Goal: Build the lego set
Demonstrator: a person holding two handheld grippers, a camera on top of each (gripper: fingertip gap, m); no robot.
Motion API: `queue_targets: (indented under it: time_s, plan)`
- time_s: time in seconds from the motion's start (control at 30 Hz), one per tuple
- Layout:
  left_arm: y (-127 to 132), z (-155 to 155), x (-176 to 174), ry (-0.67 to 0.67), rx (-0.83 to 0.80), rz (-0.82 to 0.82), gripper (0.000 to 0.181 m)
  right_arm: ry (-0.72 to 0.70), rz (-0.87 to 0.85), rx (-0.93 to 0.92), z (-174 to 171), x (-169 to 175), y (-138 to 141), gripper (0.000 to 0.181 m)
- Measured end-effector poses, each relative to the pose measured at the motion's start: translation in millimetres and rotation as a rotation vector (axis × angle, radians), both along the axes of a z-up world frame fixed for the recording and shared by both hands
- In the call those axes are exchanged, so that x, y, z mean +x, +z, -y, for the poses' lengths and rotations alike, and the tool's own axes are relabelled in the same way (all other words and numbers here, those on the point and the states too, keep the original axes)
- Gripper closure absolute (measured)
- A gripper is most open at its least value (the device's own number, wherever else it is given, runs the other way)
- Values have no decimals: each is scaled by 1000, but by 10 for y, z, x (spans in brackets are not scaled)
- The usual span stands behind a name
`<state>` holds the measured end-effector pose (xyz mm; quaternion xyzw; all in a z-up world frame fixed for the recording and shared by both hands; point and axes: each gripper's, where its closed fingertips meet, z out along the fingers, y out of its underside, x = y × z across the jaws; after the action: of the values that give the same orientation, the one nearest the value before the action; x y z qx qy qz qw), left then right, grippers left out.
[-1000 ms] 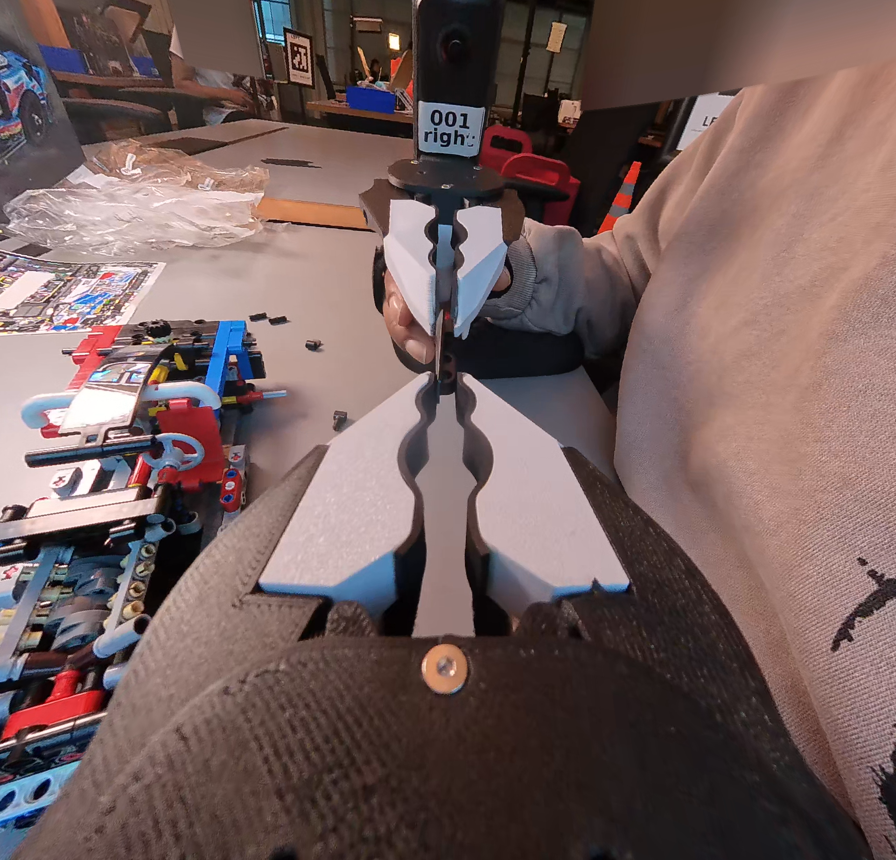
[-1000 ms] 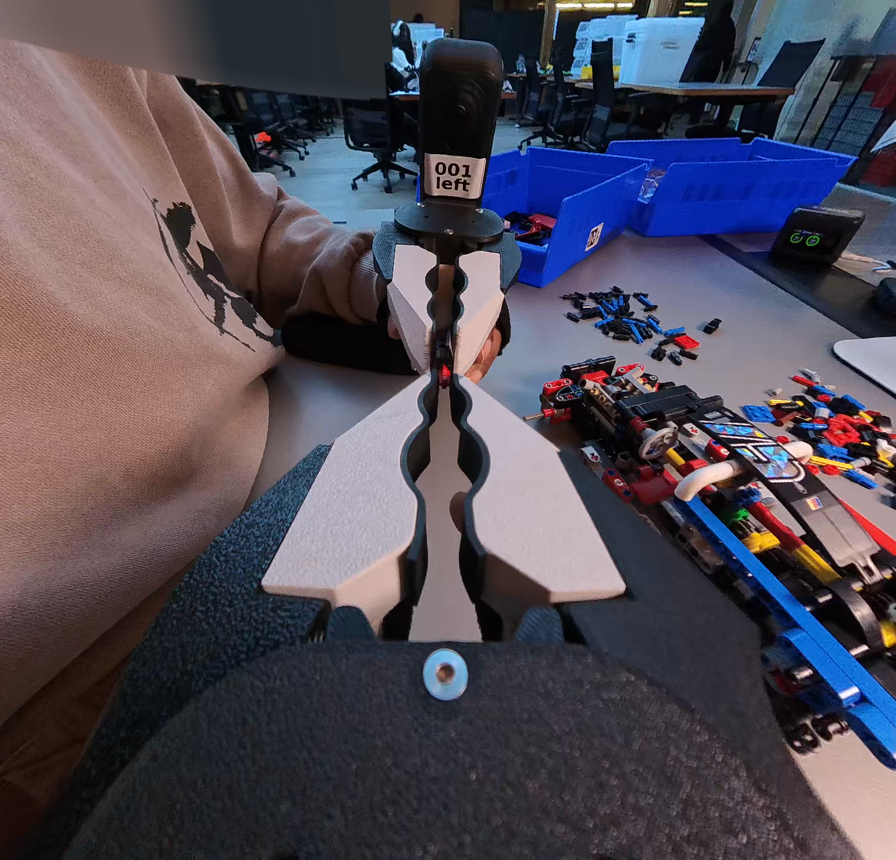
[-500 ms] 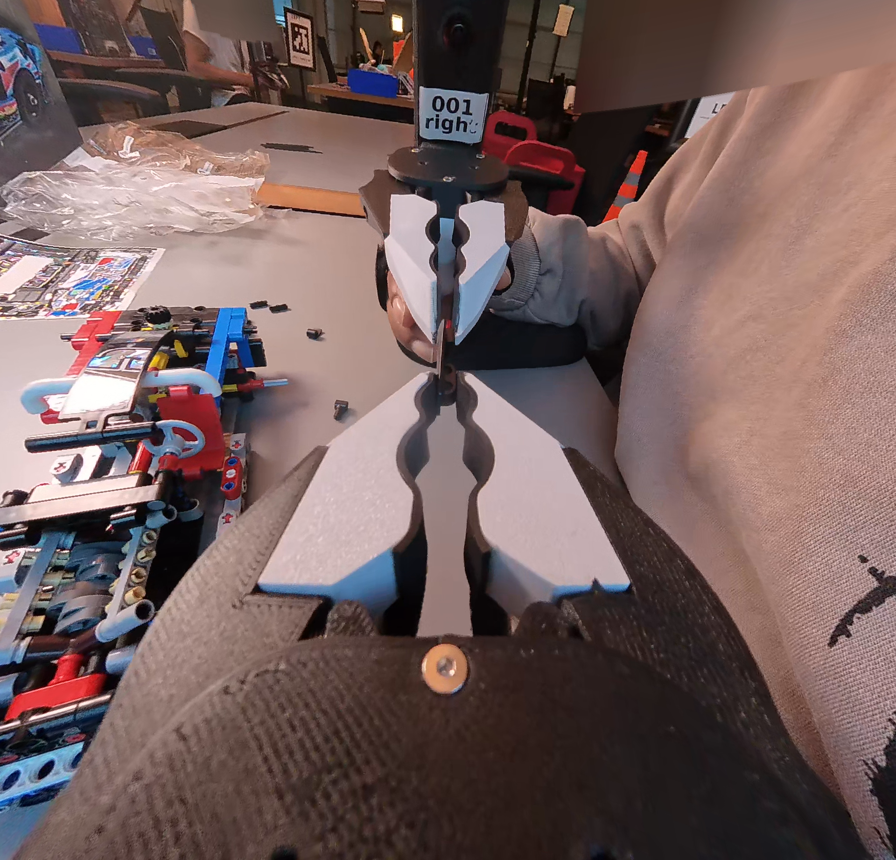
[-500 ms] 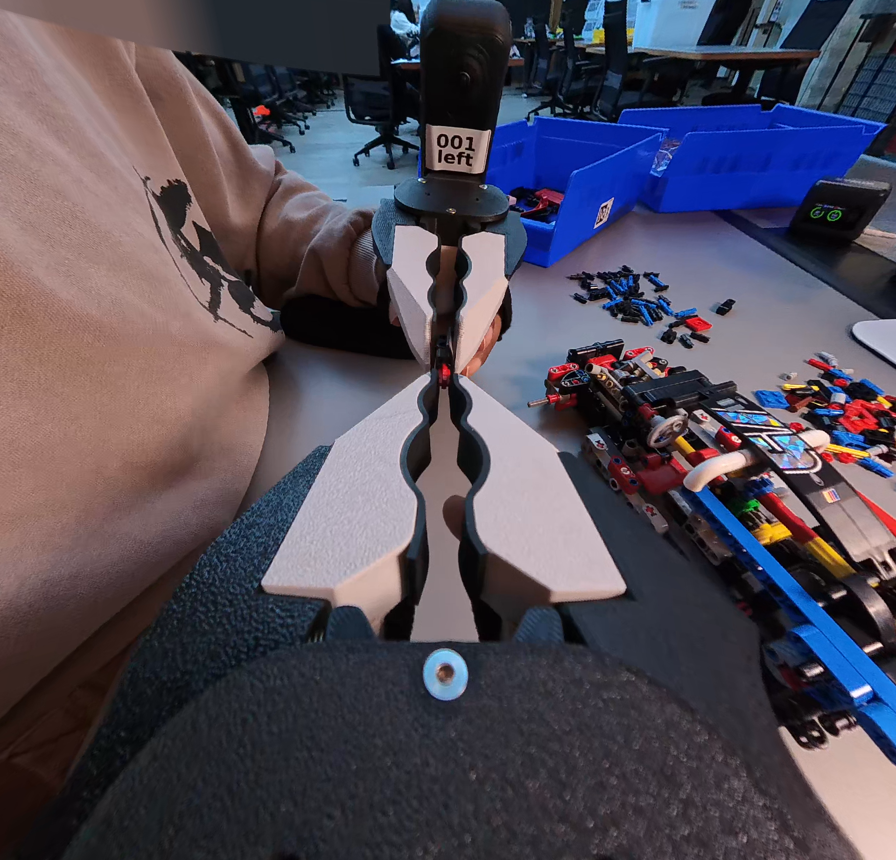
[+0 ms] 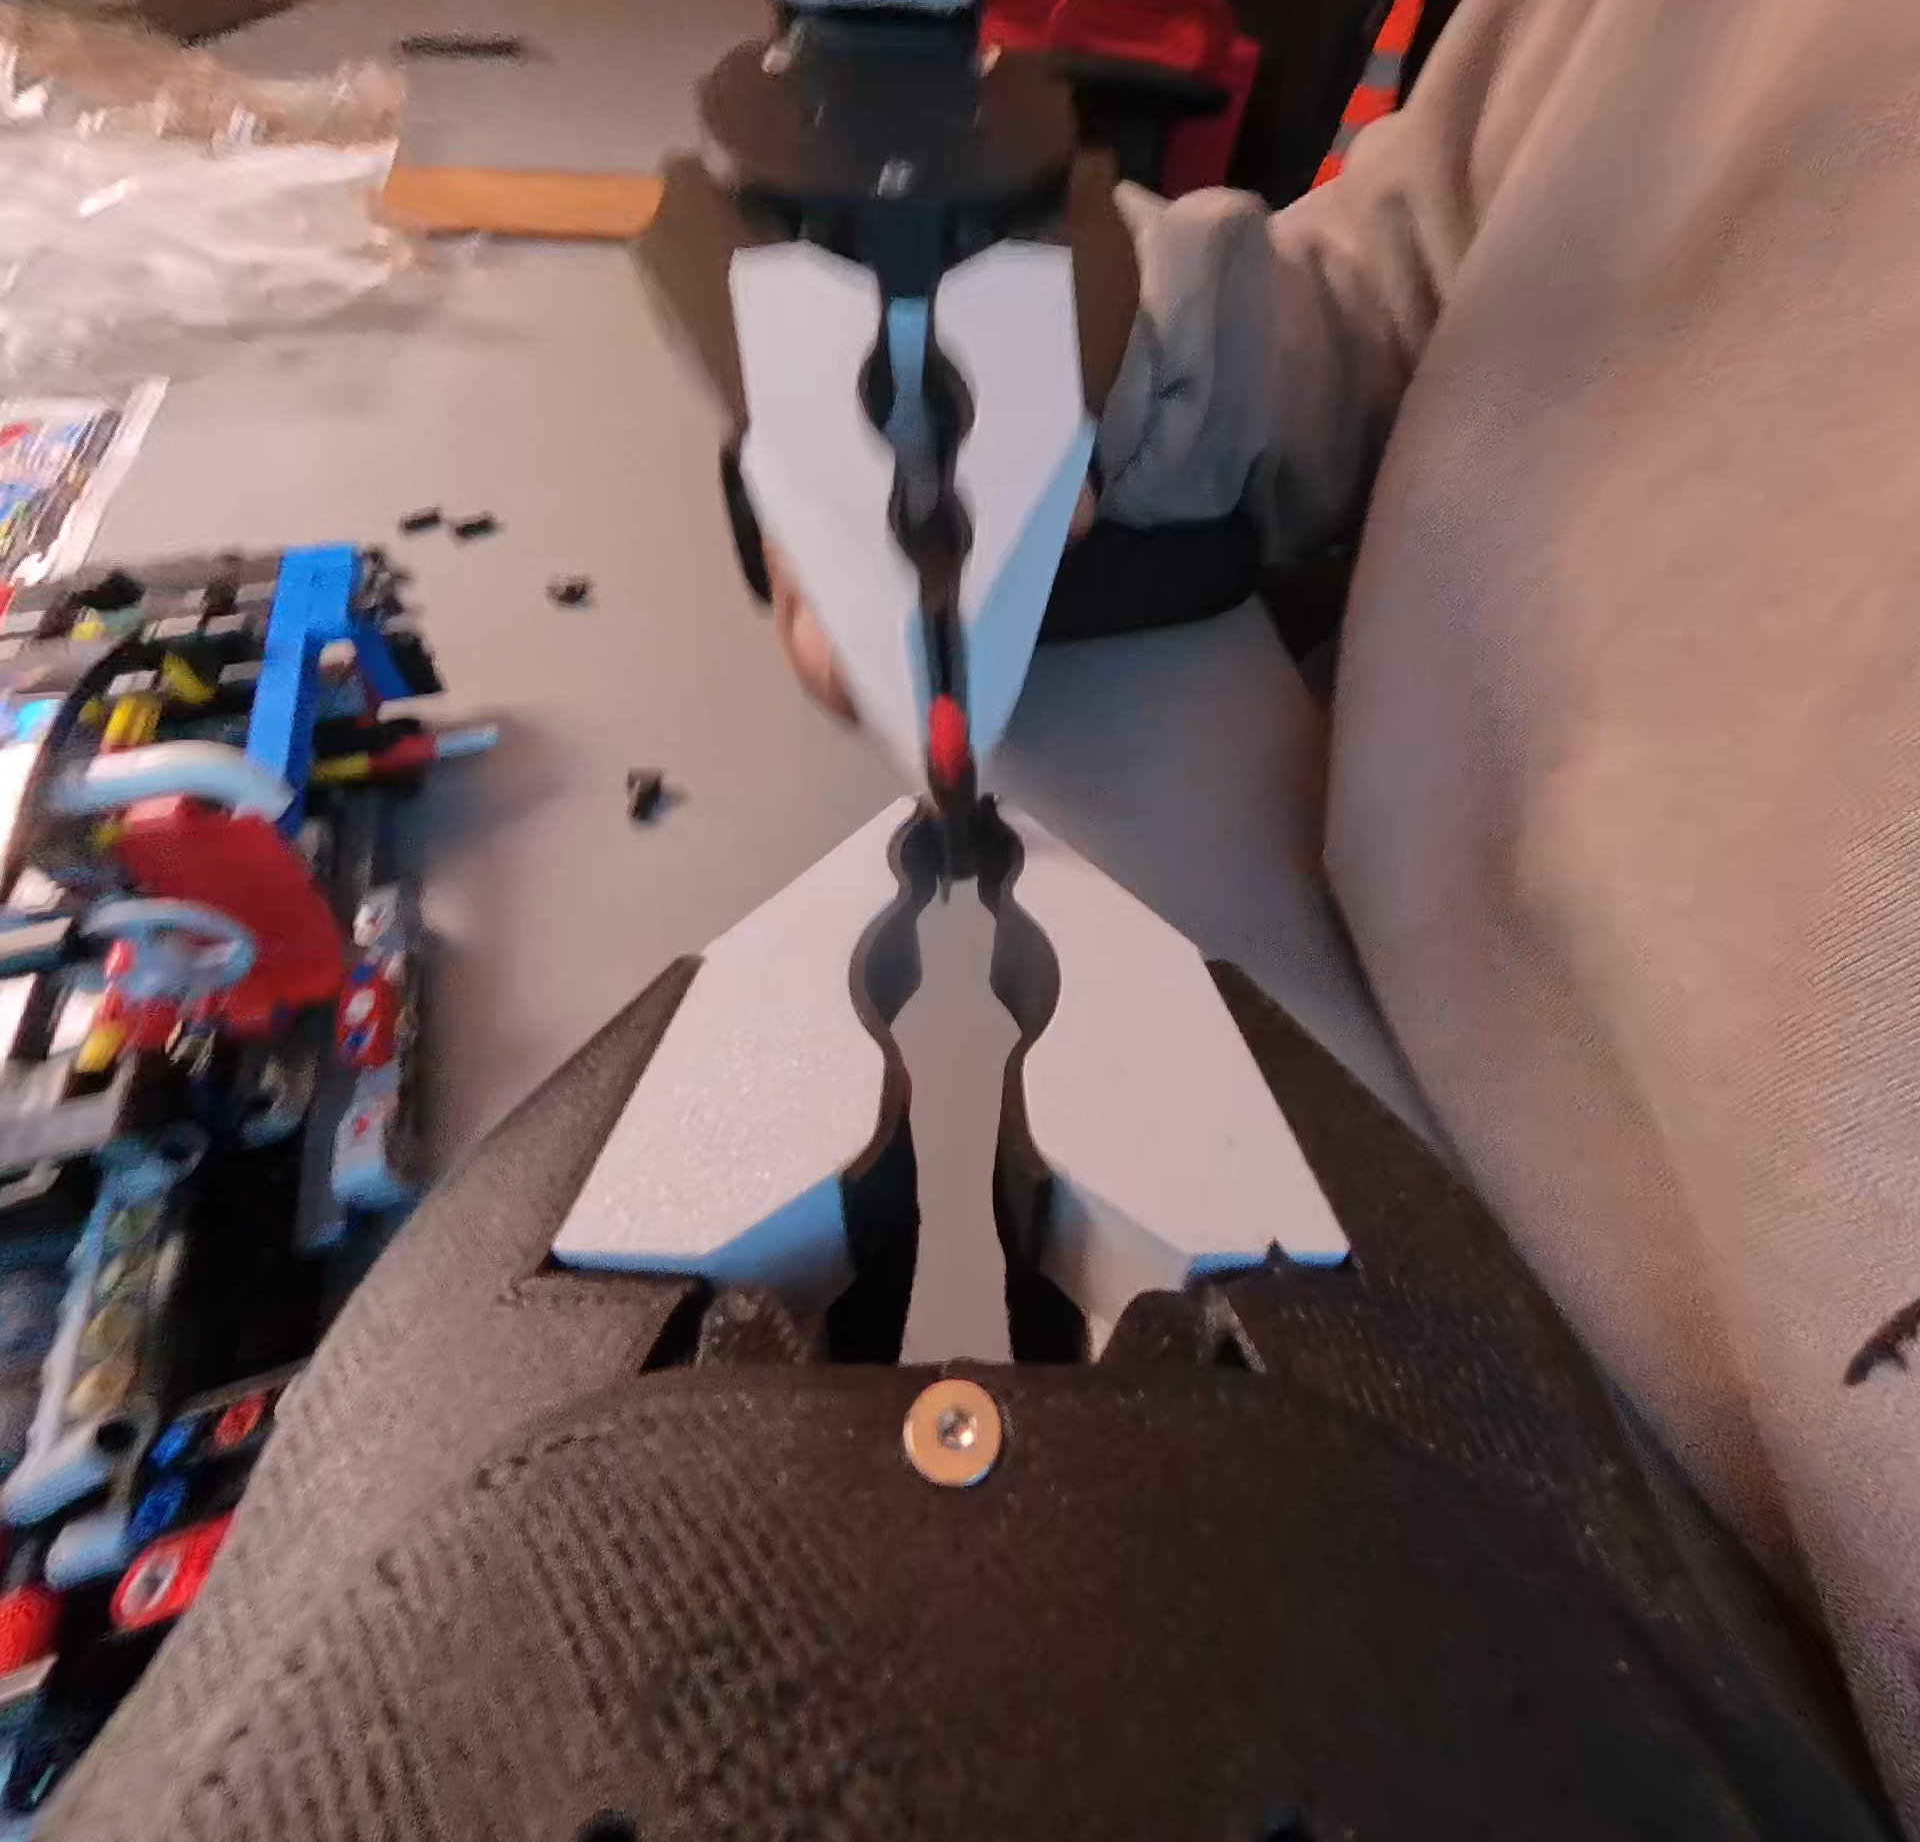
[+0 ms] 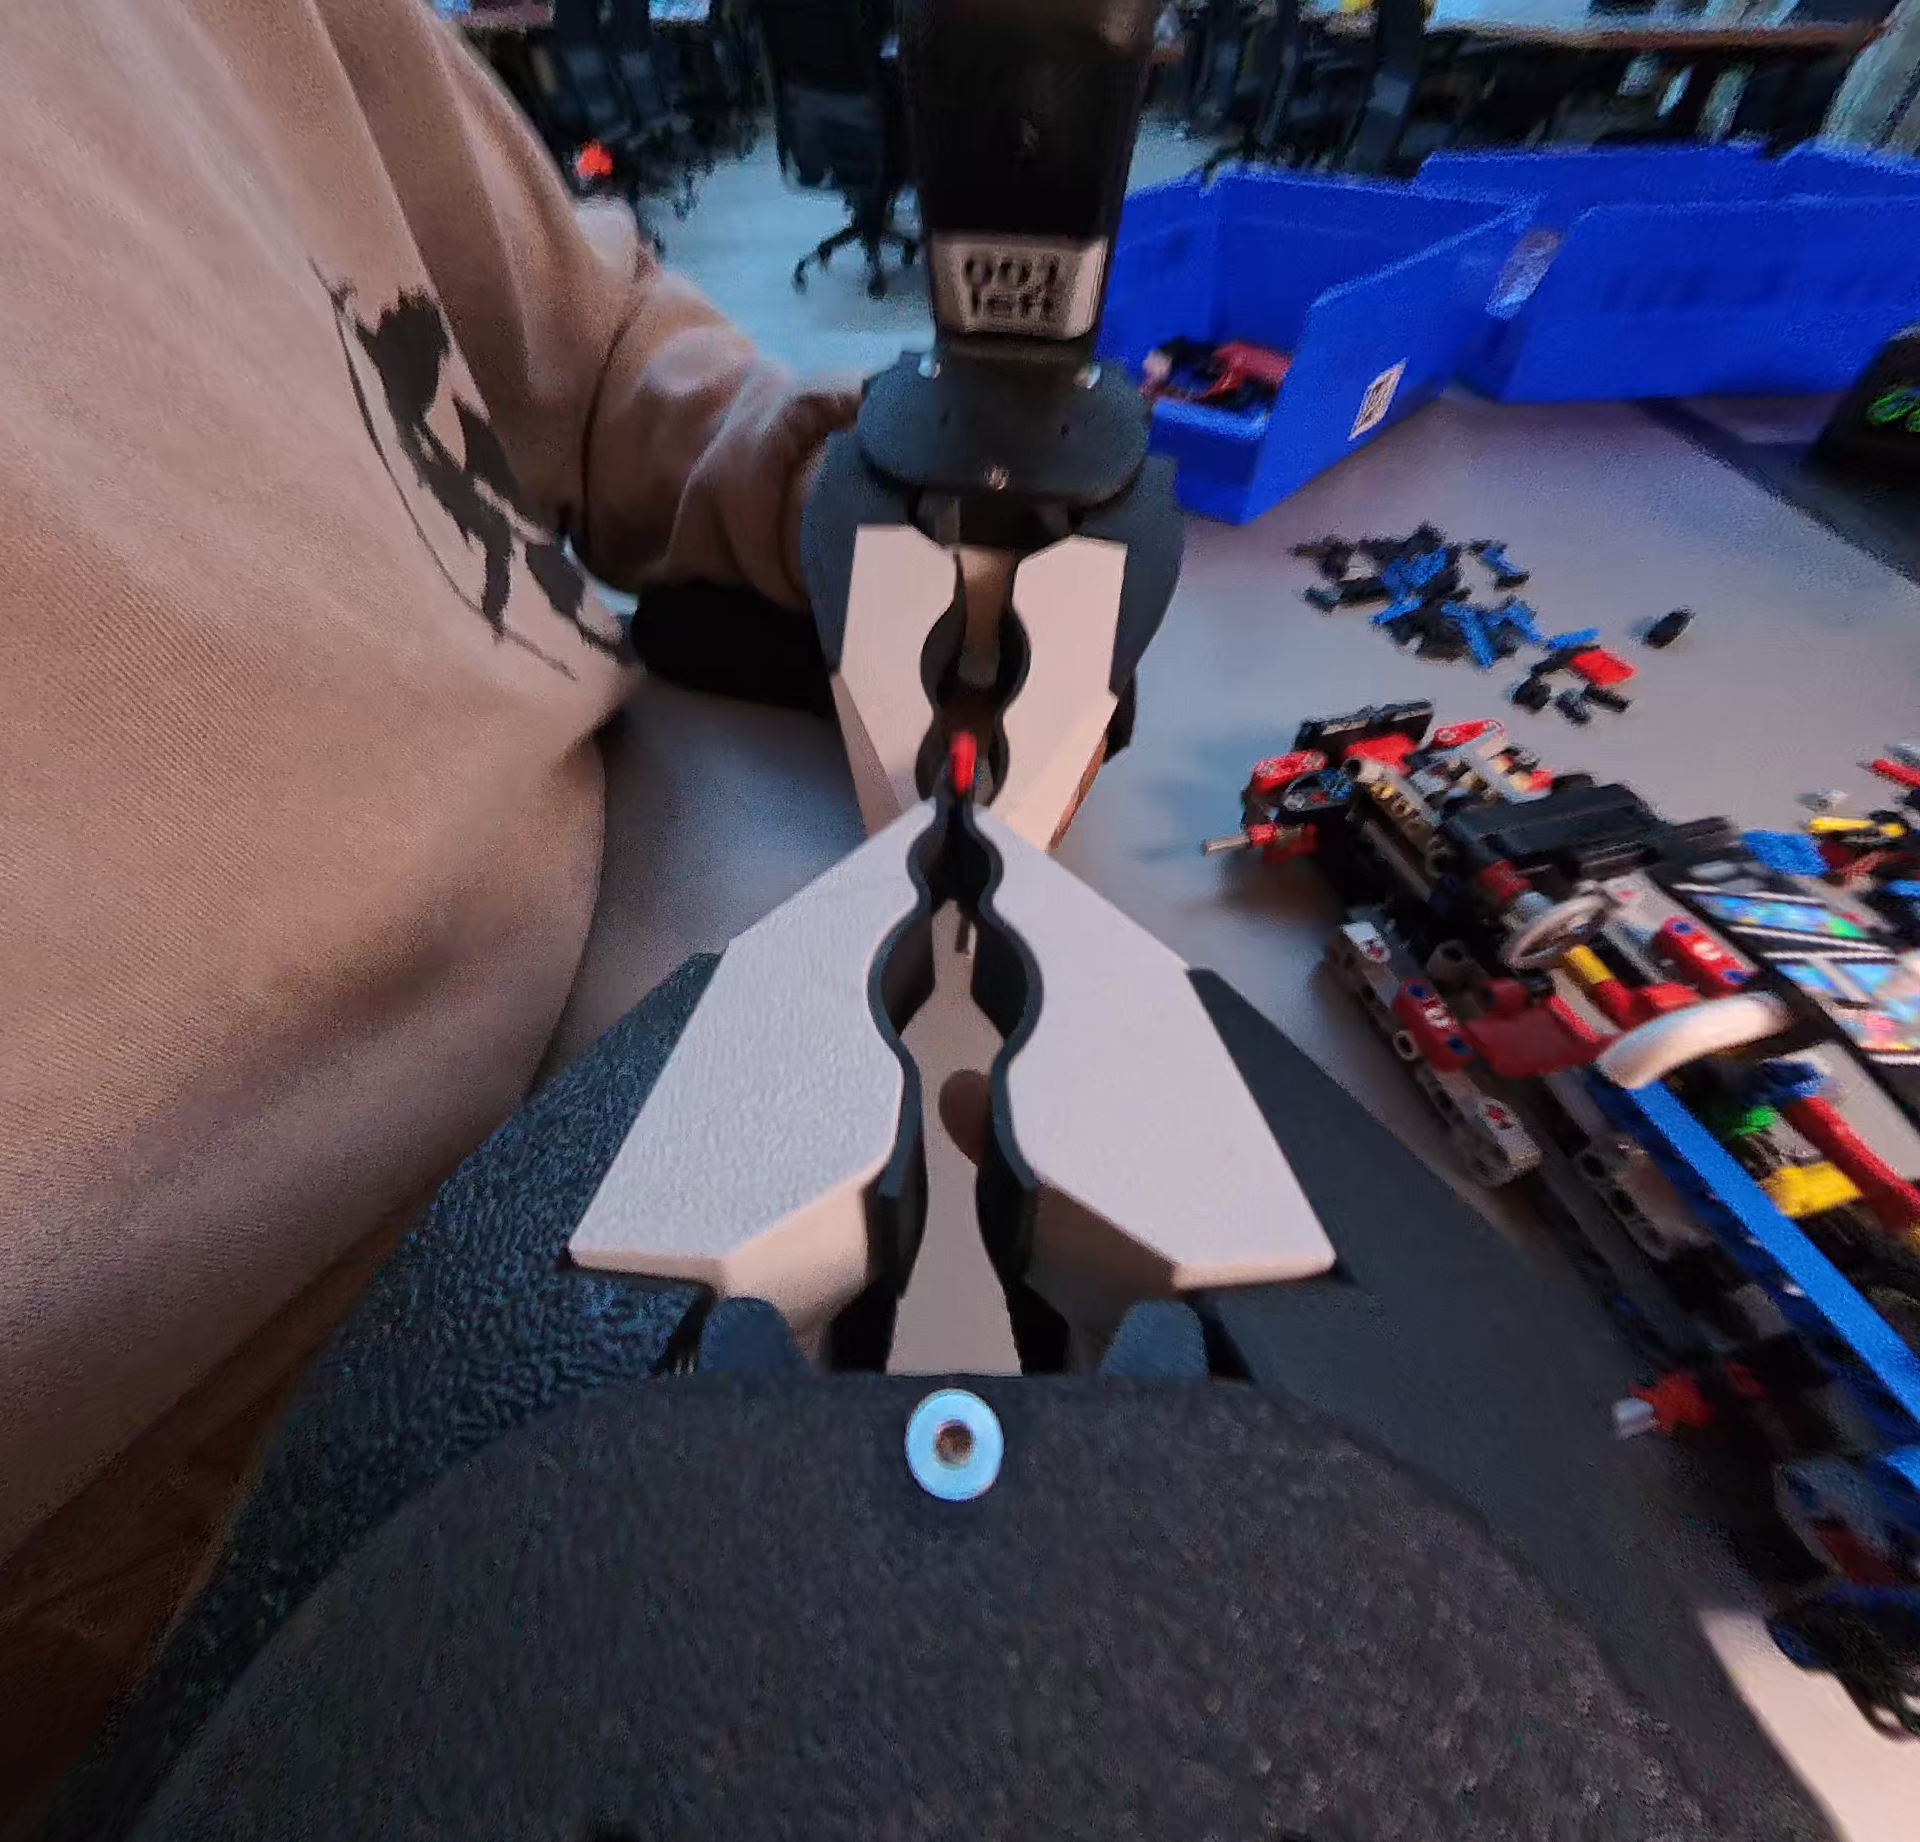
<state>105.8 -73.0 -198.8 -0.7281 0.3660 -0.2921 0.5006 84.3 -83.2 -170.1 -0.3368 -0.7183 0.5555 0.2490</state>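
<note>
The two claws meet tip to tip over the near edge of the desk (image 5: 582, 442), in front of the person's sweatshirt (image 5: 1662, 753). Between the tips sits a small red pin (image 5: 945, 743) joined to a dark piece I cannot make out clearly. The left claw (image 5: 951, 836) is clenched on the dark end; the right claw (image 6: 961, 826) is clenched too, with the red pin just past its tips, though which claw carries the red part is hard to tell through the blur.

The half-built lego car (image 6: 1621, 961) lies at three o'clock of the right claw, well apart from the tips; in the left view it lies at nine o'clock.

Risks as I judge them: the parts are tiny and gripped only at the very tips, so a skewed push could pop the pin free. It could then drop to the desk or the person's lap. Too hard a squeeze may twist the pin off axis and jam the join. Loose pieces (image 6: 1455, 608) at one o'clock offer spares.
</note>
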Motion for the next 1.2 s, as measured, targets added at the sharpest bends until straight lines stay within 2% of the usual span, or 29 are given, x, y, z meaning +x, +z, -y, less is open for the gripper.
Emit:
queue_targets:
  time_s: [0.07,0.17,0.23,0.33,0.5,0.6,0.67,0.8,1.07,1.2]
  plan:
    - [-36,-21,19,1,-9,-11,176,-10,5,102,17,-44,-78,181]
    - [69,-67,-142,52,5,51,176,-86,-73,14,-230,19,174,181]
    - [70,-103,-168,69,6,40,176,-130,-75,19,-342,22,155,175]
    - [-29,-147,-161,82,-35,-15,176,-122,-72,-5,-258,-40,152,168]
    - [-271,-163,-102,79,-90,-207,176,-91,16,73,-89,-188,-52,164]
    - [-287,-157,-128,92,-93,-232,176,-79,70,120,-83,-180,-226,175]
    - [-299,-140,-141,91,-99,-237,176,-70,74,104,-84,-159,-236,176]
    - [-201,-127,-170,95,-70,-185,177,-61,59,54,-133,-113,-155,177]
    - [142,-153,-251,125,5,57,176,-92,38,-25,-227,-104,-43,177]
    - [166,-130,-228,104,-2,79,176,-85,33,-56,-214,-92,-19,177]
